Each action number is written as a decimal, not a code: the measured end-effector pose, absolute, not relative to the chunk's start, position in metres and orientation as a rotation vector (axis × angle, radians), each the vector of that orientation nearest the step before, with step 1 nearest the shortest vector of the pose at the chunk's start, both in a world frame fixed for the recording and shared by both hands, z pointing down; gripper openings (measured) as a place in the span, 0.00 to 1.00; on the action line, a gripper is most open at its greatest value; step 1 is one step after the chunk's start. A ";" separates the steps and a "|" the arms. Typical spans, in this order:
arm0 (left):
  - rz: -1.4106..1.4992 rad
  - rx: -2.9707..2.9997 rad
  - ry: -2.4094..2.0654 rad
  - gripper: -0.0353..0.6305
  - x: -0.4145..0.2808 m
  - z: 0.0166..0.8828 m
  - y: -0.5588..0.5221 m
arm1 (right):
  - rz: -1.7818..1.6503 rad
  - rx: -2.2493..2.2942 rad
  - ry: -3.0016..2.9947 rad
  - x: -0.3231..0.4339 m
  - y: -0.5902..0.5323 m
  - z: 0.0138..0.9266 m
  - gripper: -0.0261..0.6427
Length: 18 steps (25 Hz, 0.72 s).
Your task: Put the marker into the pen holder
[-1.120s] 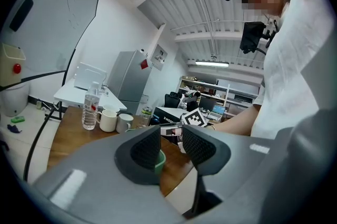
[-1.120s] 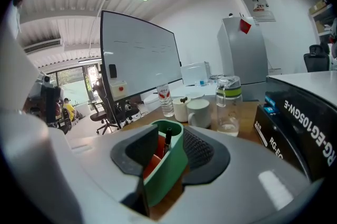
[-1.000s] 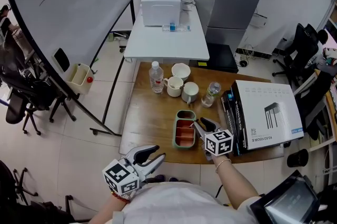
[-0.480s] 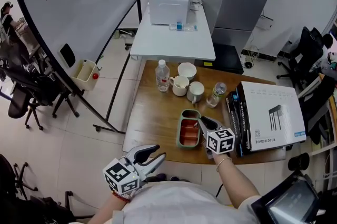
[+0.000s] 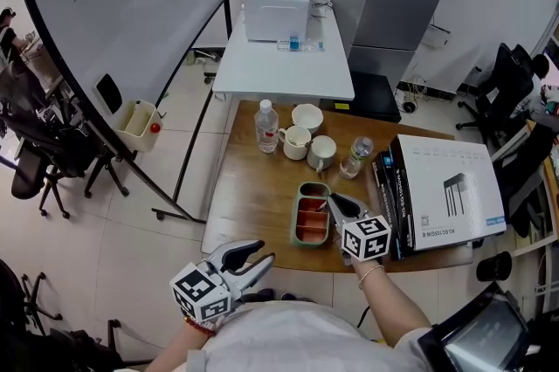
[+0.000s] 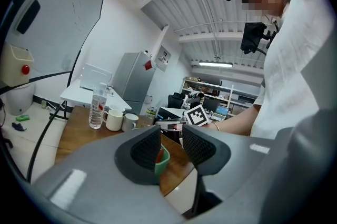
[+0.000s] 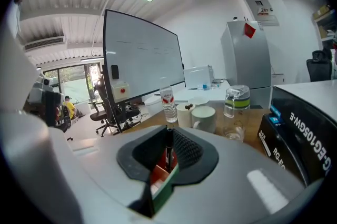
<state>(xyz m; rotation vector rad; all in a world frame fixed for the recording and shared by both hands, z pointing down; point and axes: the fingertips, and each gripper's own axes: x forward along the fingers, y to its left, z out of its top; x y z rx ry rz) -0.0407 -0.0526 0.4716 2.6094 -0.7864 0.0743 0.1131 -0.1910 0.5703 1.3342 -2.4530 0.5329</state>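
Right gripper [image 5: 330,206]: jaws closed on a thin dark marker [image 7: 168,152], which stands upright between the pads.
Marker position: held in the right jaws directly above the green tray [image 5: 308,213]; its lower end points into a red compartment, though I cannot tell if it touches.
Green tray: oblong, with red compartments inside, near the front edge of the wooden table [image 5: 253,187].
Left gripper [image 5: 258,258]: jaws apart with nothing between them, held off the table's front edge, close to the person's body.
Behind the tray: a water bottle [image 5: 263,127], two mugs [image 5: 293,142], a bowl [image 5: 306,115] and a glass jar [image 5: 353,156].
Right of the tray: a white box [image 5: 445,191].
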 end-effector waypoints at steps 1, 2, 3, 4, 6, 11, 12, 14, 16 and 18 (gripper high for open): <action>0.073 2.611 -0.783 0.25 -0.040 0.472 -0.053 | 0.532 1.340 -2.462 0.114 -0.190 0.564 0.08; 0.071 2.614 -0.780 0.25 -0.039 0.472 -0.053 | 0.531 1.347 -2.475 0.115 -0.189 0.557 0.08; 0.069 2.616 -0.778 0.25 -0.039 0.473 -0.053 | 0.529 1.356 -2.491 0.116 -0.188 0.549 0.08; 0.067 2.618 -0.777 0.25 -0.039 0.473 -0.053 | 0.522 1.363 -2.511 0.116 -0.188 0.539 0.08; 0.062 2.620 -0.777 0.25 -0.040 0.475 -0.053 | 0.494 1.372 -2.554 0.117 -0.189 0.518 0.08; 0.057 2.622 -0.781 0.25 -0.042 0.475 -0.054 | 0.399 1.376 -2.624 0.115 -0.200 0.478 0.08; 0.056 2.621 -0.784 0.25 -0.043 0.475 -0.054 | 0.378 1.376 -2.629 0.114 -0.203 0.475 0.08; 0.058 2.616 -0.792 0.25 -0.045 0.473 -0.055 | 0.356 1.376 -2.633 0.111 -0.208 0.476 0.08; 0.060 2.615 -0.795 0.25 -0.045 0.471 -0.054 | 0.374 1.389 -2.632 0.110 -0.214 0.482 0.08; 0.063 2.617 -0.800 0.25 -0.046 0.470 -0.054 | 0.394 1.407 -2.623 0.109 -0.220 0.492 0.08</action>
